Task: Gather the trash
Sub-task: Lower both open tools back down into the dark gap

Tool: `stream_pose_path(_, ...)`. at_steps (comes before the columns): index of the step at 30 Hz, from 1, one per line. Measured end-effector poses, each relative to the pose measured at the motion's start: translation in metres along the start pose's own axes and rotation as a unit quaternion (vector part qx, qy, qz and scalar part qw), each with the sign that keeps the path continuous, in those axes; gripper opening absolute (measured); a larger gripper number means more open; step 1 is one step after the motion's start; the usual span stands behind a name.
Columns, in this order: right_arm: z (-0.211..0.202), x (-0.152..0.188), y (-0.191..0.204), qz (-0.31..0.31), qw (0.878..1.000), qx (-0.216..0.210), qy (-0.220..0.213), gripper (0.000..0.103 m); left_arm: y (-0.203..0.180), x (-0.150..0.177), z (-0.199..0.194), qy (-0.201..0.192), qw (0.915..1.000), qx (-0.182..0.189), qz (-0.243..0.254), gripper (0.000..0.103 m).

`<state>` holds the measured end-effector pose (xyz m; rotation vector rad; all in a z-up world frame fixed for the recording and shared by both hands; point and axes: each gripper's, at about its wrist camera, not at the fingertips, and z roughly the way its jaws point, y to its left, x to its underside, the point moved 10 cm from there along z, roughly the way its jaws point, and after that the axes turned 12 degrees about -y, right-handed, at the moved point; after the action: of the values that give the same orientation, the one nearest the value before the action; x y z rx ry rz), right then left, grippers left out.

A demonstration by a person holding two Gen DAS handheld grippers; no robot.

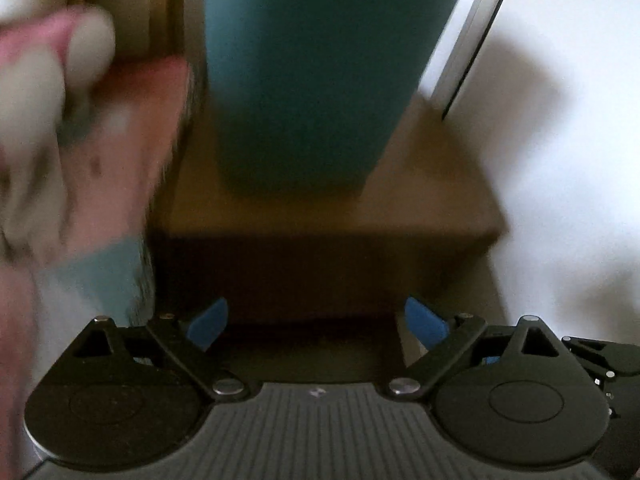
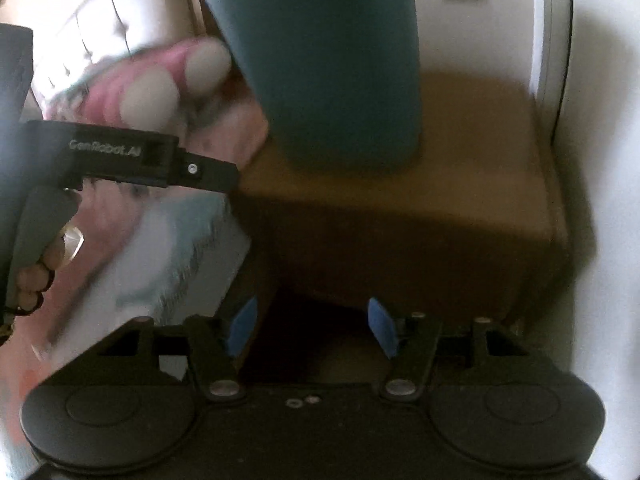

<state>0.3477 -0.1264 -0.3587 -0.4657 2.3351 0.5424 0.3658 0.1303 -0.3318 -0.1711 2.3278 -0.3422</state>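
A tall teal bin stands on a brown wooden stand; it also shows in the right wrist view, on the same stand. My left gripper is open and empty, low in front of the stand. My right gripper is open and empty, also in front of the stand. The left gripper's body shows at the left of the right wrist view. Both views are blurred, and no piece of trash can be made out.
A bed with pink, white and teal bedding lies left of the stand, also in the right wrist view. A white wall and a white door frame are at the right.
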Motion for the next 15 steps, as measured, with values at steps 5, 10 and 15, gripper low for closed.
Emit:
stream_pose_path(5, 0.040, 0.089, -0.005, 0.021, 0.998, -0.011, 0.050, 0.062, 0.013, 0.092, 0.051, 0.061, 0.9979, -0.017, -0.014, 0.096)
stream_pose_path(10, 0.082, 0.183, 0.006, 0.001, 0.993, -0.040, 0.108, 0.062, 0.032, 0.186, 0.099, 0.105, 0.9935, -0.035, -0.026, 0.096)
stream_pose_path(15, 0.128, 0.287, 0.014, -0.044, 0.980, -0.061, 0.185, 0.062, 0.049, 0.279, 0.146, 0.155, 0.9860, -0.046, -0.043, 0.096)
